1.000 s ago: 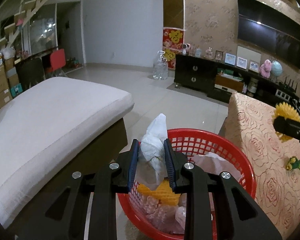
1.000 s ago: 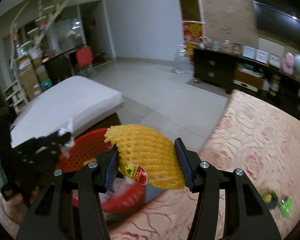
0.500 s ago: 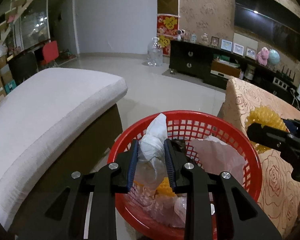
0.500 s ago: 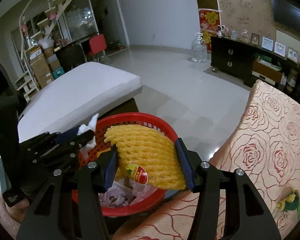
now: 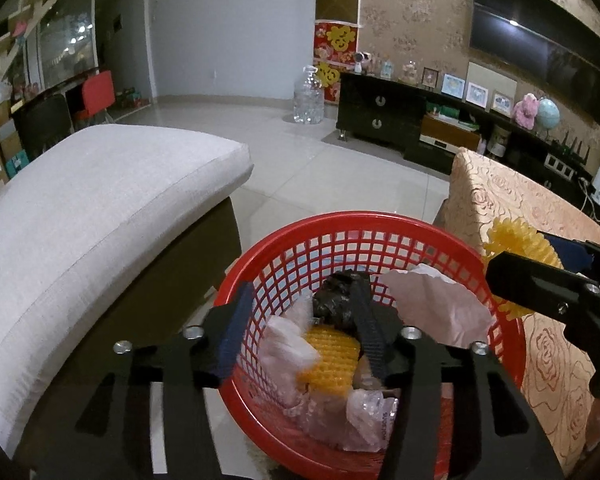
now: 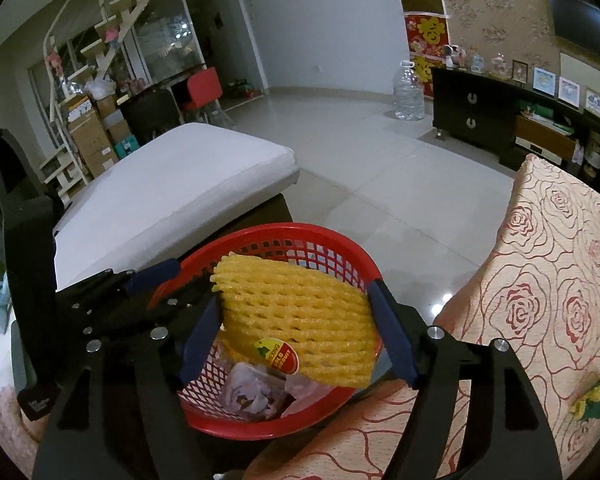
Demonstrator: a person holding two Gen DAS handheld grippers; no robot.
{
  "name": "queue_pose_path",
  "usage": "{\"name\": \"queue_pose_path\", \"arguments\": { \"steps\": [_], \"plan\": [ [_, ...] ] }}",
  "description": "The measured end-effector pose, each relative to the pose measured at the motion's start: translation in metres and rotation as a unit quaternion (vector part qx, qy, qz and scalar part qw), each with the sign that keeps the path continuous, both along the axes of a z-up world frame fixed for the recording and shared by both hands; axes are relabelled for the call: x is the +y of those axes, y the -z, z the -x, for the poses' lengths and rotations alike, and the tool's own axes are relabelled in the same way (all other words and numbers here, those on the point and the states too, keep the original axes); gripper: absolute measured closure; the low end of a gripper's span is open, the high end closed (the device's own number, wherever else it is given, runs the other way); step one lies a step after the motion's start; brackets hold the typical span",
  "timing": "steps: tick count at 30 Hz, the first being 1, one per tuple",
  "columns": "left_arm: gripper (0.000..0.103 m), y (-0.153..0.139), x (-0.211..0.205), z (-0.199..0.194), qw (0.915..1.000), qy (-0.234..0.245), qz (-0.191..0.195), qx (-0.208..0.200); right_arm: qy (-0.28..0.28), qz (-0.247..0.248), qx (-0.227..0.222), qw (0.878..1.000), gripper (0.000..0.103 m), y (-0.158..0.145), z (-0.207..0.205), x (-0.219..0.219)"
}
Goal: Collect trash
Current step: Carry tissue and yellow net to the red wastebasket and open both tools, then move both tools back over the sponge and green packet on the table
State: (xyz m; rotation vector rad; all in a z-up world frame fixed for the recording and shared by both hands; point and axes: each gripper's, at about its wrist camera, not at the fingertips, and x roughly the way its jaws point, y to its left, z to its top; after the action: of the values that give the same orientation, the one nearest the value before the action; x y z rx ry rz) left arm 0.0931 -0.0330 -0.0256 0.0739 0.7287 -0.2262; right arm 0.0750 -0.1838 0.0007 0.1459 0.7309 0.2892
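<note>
A red mesh basket [image 5: 340, 228] holds plastic wrappers, a yellow foam net and a dark crumpled lump [image 5: 336, 292]. My left gripper [image 5: 300, 320] is open and empty above the basket. A white tissue [image 5: 288, 344] lies in the basket below it. My right gripper [image 6: 296, 320] holds a yellow foam fruit net [image 6: 296, 316] with a red sticker over the basket's [image 6: 260, 236] right edge; its jaws stand wide around the net. The right gripper shows at the right of the left wrist view [image 5: 540, 280].
A grey cushioned sofa [image 5: 80, 208] stands left of the basket. A table with a rose-patterned cloth [image 6: 560, 280] stands to the right, with a small green and yellow item [image 6: 592, 400] on it. A dark TV cabinet [image 5: 380, 116] and tiled floor lie beyond.
My left gripper has opened and let the white tissue drop into the basket. My right gripper has moved the yellow foam net left over the basket and its jaws have widened.
</note>
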Motion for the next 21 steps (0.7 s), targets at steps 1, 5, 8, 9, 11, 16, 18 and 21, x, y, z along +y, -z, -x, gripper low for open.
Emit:
{"name": "queue_pose_path", "arguments": {
  "steps": [1,5,8,9,11,16,18,21],
  "plan": [
    [0.045,-0.001,0.001,0.0,1.0,0.0,0.002,0.0,-0.001,-0.001,0.001,1.0,0.031,0.0,0.0,0.0],
    [0.04,-0.002,0.004,0.0,1.0,-0.007,0.005,-0.001,0.003,-0.011,0.002,1.0,0.024,-0.001,0.002,-0.004],
    [0.038,-0.004,0.009,-0.002,0.9998,-0.016,0.012,0.0,0.003,-0.013,0.004,1.0,0.022,-0.001,0.002,-0.004],
    [0.037,-0.005,0.01,-0.002,0.9997,-0.019,0.013,-0.001,0.003,-0.013,0.004,1.0,0.022,-0.001,0.003,-0.004],
    [0.037,-0.006,0.014,-0.001,0.9996,-0.023,0.017,-0.004,0.005,-0.012,0.004,1.0,0.022,-0.001,0.004,-0.004],
    [0.036,-0.008,0.02,0.0,0.9993,-0.029,0.017,-0.014,0.011,-0.008,0.002,1.0,0.022,0.0,0.005,-0.007],
    [0.035,-0.01,0.021,0.001,0.9992,-0.031,0.018,-0.02,0.016,-0.006,0.002,1.0,0.022,0.001,0.006,-0.01],
    [0.034,-0.013,0.022,0.004,0.9989,-0.031,0.019,-0.029,0.026,-0.002,0.0,1.0,0.022,0.002,0.008,-0.016]
  ]
}}
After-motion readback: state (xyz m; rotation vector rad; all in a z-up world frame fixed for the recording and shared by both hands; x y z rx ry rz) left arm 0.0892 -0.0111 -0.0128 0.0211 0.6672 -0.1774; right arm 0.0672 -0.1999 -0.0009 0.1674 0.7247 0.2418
